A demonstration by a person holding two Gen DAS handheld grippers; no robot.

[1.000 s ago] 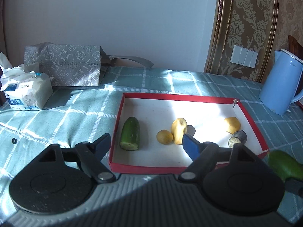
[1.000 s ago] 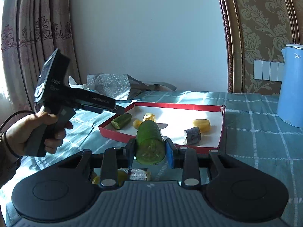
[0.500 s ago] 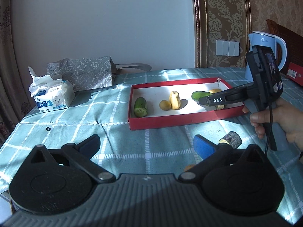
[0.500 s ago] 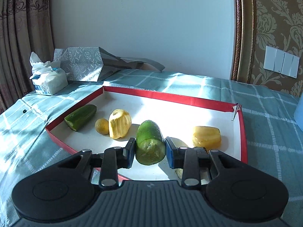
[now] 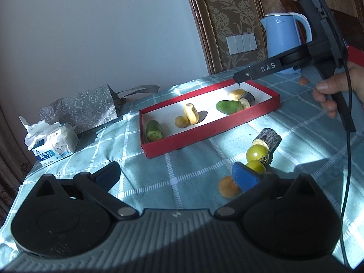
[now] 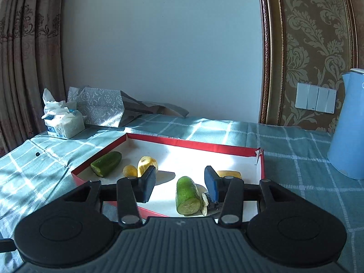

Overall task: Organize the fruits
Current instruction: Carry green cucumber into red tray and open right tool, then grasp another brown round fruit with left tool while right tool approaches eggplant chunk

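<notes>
The right gripper [image 6: 179, 183] hangs over the near right part of the red tray [image 6: 193, 144]; its jaws have just been opening and now stand apart, and the green cucumber piece [image 6: 187, 195] lies between them on the tray floor, touched by neither pad. Just right of it, touching or nearly so, lies a dark-skinned piece [image 6: 206, 202], partly hidden behind the blue pad, with a yellow chunk [image 6: 228, 173] behind that. Farther left in the tray lie a second cucumber piece [image 6: 106, 163], a small round yellow fruit [image 6: 130, 170] and a peeled yellow fruit [image 6: 146, 163].

The left gripper [image 5: 175, 177] hovers over the checked cloth of the desk [image 5: 159, 173], jaws spread wide with nothing between them. Near its blue pad, outside the tray, lie two green round fruits [image 5: 257, 153], an orange-yellow fruit [image 5: 228, 187] and a dark-skinned stub [image 5: 269, 137]. A hand [image 5: 334, 91] holds the right gripper's handle. A tissue pack [image 5: 53, 145], a grey bag [image 5: 84, 109] and a blue kettle [image 5: 284, 38] stand around the tray
</notes>
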